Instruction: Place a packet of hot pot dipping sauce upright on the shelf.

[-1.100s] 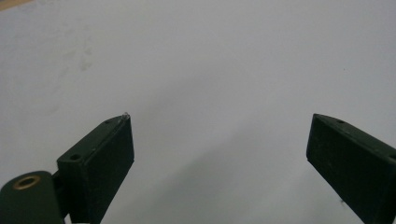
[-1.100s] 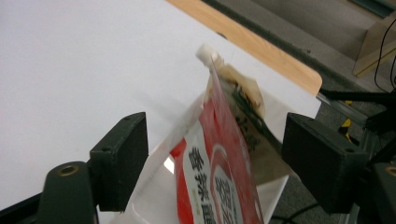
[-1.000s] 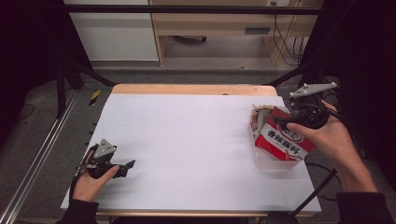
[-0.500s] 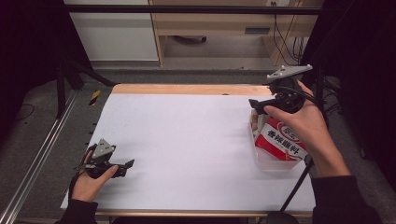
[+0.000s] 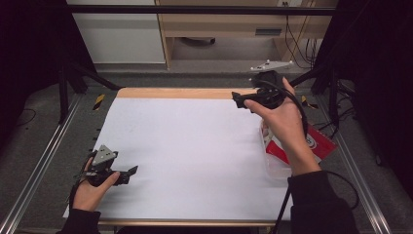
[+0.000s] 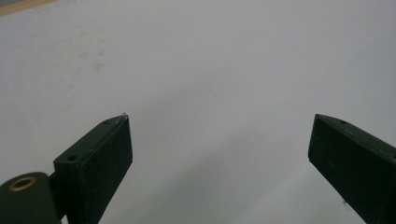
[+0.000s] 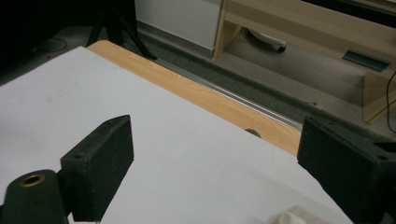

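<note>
I am holding the right gripper [image 5: 242,101] raised over the far right part of the white-covered wooden table [image 5: 195,156], its jaws just having been opening, now spread wide with nothing between them. The red-and-white printed packet [image 5: 319,146] is lying in a clear plastic tray [image 5: 275,168] at the table's right edge, partly behind my right forearm. I am resting the left gripper [image 5: 127,174] near the left front corner, jaws released and empty.
</note>
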Demonstrator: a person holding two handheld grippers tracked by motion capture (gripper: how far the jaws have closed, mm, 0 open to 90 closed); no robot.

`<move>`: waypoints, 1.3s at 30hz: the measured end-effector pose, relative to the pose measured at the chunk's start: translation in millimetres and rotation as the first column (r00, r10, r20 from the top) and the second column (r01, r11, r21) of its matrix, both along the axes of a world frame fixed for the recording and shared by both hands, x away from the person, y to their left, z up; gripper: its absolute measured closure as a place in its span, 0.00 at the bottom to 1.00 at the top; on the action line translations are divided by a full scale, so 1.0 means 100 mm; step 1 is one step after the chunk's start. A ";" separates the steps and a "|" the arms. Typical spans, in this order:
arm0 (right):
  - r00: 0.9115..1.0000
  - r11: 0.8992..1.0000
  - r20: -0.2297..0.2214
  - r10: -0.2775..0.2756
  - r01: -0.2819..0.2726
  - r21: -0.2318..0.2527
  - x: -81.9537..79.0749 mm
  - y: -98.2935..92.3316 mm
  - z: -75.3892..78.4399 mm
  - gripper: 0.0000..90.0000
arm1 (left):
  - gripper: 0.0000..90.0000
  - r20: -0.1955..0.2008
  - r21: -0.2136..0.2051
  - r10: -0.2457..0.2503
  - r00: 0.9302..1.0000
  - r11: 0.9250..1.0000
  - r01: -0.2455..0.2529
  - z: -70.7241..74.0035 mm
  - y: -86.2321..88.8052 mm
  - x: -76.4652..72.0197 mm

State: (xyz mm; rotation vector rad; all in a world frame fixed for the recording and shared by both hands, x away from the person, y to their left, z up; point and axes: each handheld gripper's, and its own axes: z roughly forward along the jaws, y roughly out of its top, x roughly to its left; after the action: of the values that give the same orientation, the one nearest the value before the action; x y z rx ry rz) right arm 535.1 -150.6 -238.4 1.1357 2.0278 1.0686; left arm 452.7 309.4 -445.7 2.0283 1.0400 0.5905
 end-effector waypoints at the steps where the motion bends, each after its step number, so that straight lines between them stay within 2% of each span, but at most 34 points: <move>1: 1.000 1.000 0.002 0.006 -0.006 0.002 0.00 0.06 -0.03 0.12 | 0.07 -0.001 0.001 0.002 1.000 1.000 -0.002 0.00 0.01 0.00; 4: 1.000 1.000 -0.001 0.010 -0.010 0.001 0.02 0.17 -0.09 0.11 | 0.07 0.002 -0.011 0.007 1.000 1.000 -0.007 0.01 0.03 -0.01; 8: 1.000 1.000 0.008 0.004 -0.004 0.024 0.06 0.27 -0.12 0.10 | 0.07 0.001 -0.014 0.006 1.000 1.000 -0.006 0.01 0.03 0.00; 14: 0.998 0.996 0.036 -0.043 0.041 0.074 0.10 0.39 -0.24 0.09 | 0.07 -0.001 -0.015 0.009 1.000 1.000 -0.009 0.00 0.04 0.00; 21: 0.997 0.994 0.024 -0.067 0.064 0.092 0.15 0.47 -0.33 0.07 | 0.07 0.001 -0.020 0.011 1.000 1.000 -0.011 0.00 0.06 -0.01; 26: 0.997 0.992 0.050 -0.063 0.057 0.110 0.10 0.52 -0.39 0.07 | 0.07 0.000 -0.024 0.013 1.000 1.000 -0.013 0.00 0.07 0.00; 33: 0.997 0.993 0.056 -0.056 0.050 0.106 -0.03 0.48 -0.53 0.06 | 0.07 0.005 -0.029 0.017 1.000 0.999 -0.017 0.01 0.07 0.00; 39: 0.996 0.990 0.058 -0.073 0.066 0.126 -0.14 0.42 -0.63 0.07 | 0.07 0.001 -0.023 0.023 1.000 0.999 -0.023 0.00 0.07 0.02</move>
State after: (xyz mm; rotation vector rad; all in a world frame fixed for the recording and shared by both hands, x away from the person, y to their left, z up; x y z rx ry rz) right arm 520.8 -108.8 -301.6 1.2113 1.8820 1.1939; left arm 454.2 316.2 -445.5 1.9985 1.0654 0.5897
